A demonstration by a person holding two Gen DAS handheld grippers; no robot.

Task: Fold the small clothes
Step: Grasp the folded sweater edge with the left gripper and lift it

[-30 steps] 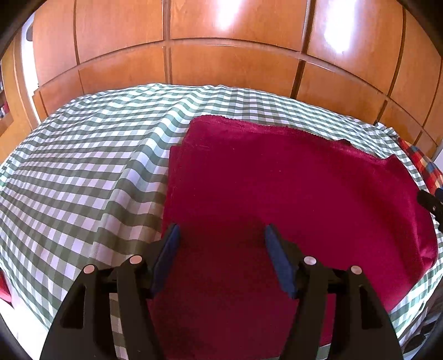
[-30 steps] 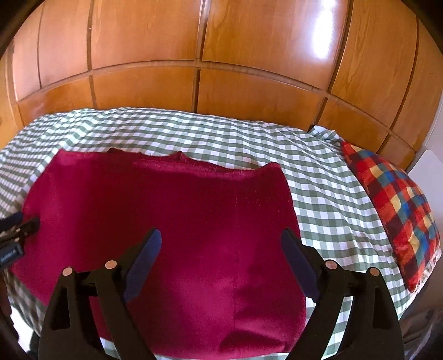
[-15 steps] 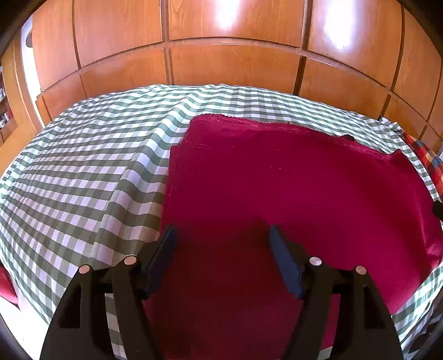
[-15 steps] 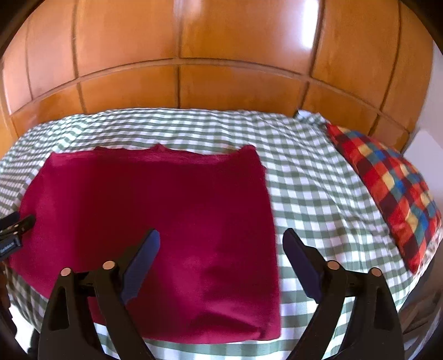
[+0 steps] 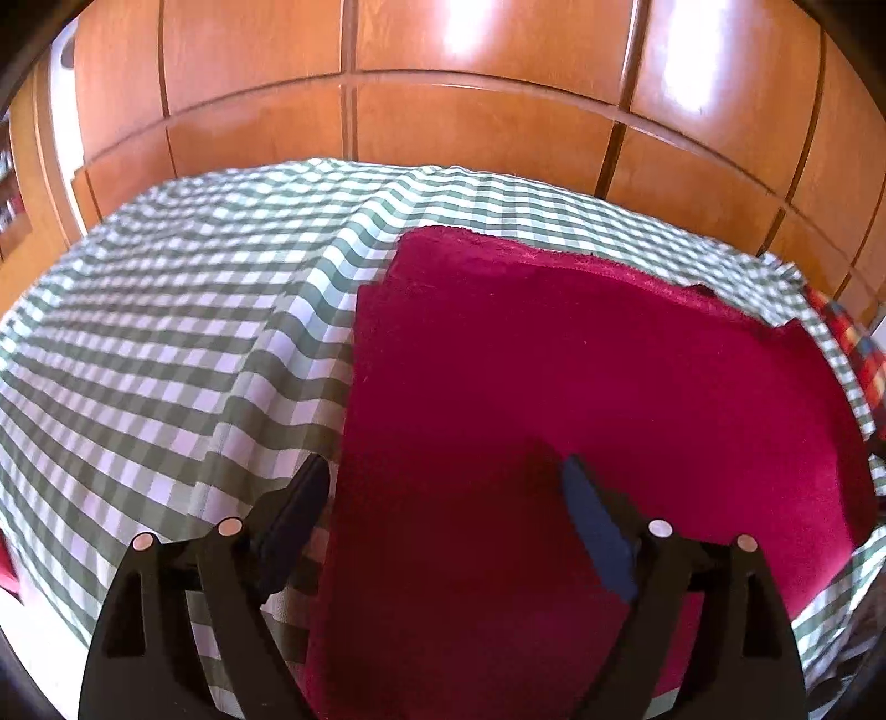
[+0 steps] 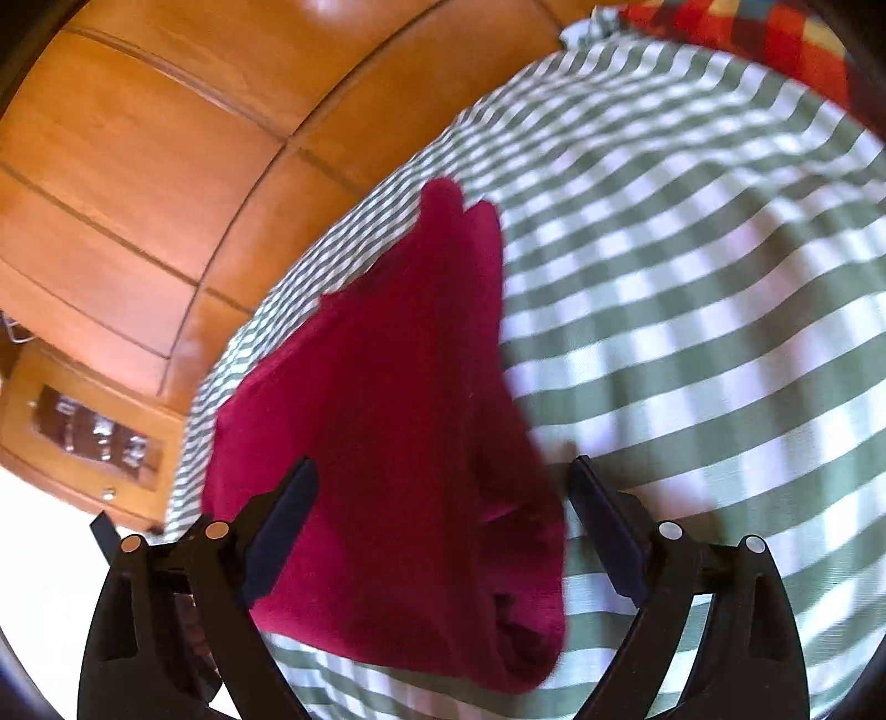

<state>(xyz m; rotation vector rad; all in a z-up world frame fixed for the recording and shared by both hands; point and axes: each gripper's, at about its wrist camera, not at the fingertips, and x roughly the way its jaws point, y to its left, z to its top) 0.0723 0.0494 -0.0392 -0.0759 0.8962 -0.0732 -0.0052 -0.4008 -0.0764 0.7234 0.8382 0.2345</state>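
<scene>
A dark red garment [image 5: 581,399] lies folded flat on the green-and-white checked bedcover [image 5: 166,343]. My left gripper [image 5: 443,471] hovers over its near left edge; its jaws are opening, the left pad over the checked cloth, the right over the red fabric, and neither presses it. In the right wrist view the same red garment [image 6: 398,421] appears tilted, seen from its right end. My right gripper [image 6: 443,476] stands open above that end, with the folded edge below the gap and nothing gripped.
Wooden wardrobe panels [image 5: 470,111] rise behind the bed. A red, blue and yellow checked pillow [image 6: 764,33] lies at the bed's far right. A low wooden cabinet [image 6: 83,432] stands beside the bed on the left, next to pale floor.
My left jaws have spread wider over the garment's left edge. The right gripper has rolled and swung down to the garment's right end, so its view is now tilted.
</scene>
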